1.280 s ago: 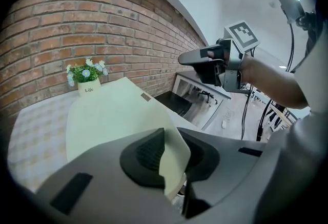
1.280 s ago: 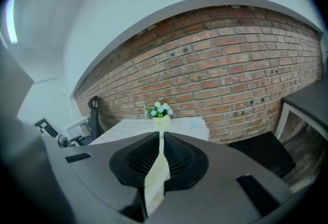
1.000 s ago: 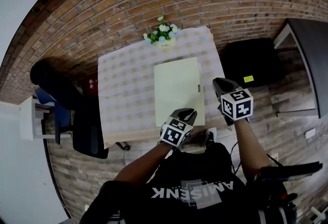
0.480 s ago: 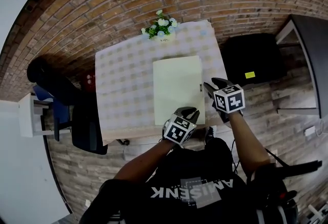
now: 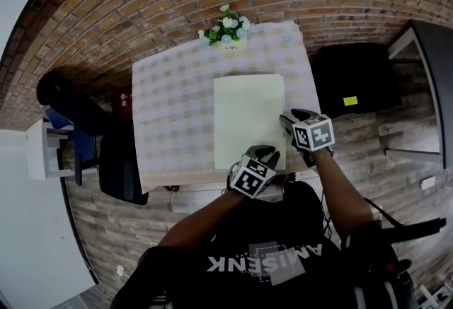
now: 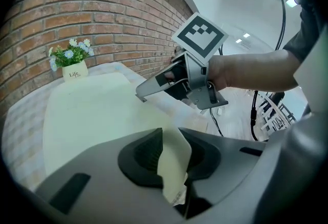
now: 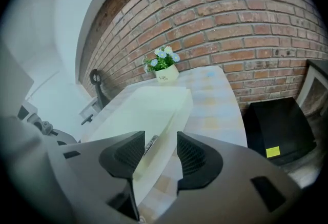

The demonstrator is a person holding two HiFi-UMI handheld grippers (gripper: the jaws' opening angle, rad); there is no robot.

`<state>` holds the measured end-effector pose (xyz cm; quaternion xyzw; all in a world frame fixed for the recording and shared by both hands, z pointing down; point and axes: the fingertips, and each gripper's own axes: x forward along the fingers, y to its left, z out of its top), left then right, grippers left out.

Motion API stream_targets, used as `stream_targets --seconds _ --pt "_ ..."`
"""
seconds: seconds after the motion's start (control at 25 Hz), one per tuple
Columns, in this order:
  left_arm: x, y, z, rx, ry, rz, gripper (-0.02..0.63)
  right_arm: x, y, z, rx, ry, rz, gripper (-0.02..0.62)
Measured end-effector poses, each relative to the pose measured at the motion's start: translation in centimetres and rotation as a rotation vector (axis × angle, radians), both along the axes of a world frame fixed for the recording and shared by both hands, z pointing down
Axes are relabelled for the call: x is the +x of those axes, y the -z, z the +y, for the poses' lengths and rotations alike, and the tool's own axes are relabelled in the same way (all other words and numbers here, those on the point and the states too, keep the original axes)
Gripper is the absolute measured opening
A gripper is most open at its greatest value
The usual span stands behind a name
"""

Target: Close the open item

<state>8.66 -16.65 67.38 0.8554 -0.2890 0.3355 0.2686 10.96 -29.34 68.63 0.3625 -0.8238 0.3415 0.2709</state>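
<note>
Table: checked cloth on a table (image 5: 170, 109) against a brick wall, with 1 small pot of flowers (image 5: 228, 28) at the far edge.
Pale box: a flat, pale green box (image 5: 248, 117) lies on the right half of the cloth, its long side running from the near edge toward the flowers.
Left gripper: the left gripper (image 5: 263, 153) is at the box's near edge. Its 2 jaws are narrow with a pale flap of the box pinched between the pads, though they have just been easing apart.
Right gripper: the right gripper (image 5: 286, 121) is by the box's right side near the front corner. Its jaws have just been opening and stand wide, the box's side edge in the gap, pads off it.
</note>
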Motion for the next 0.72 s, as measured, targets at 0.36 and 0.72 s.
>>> stream_targets --seconds 0.36,0.72 --pt "0.1 -1.1 0.1 -0.025 0.001 0.0 0.087 -0.5 -1.9 0.0 -0.049 0.0 -0.019 0.233" --pt "2.1 -1.7 2.1 -0.015 -0.142 -0.009 0.262 0.1 -2.6 -0.1 -0.093 -0.066 -0.09 0.25"
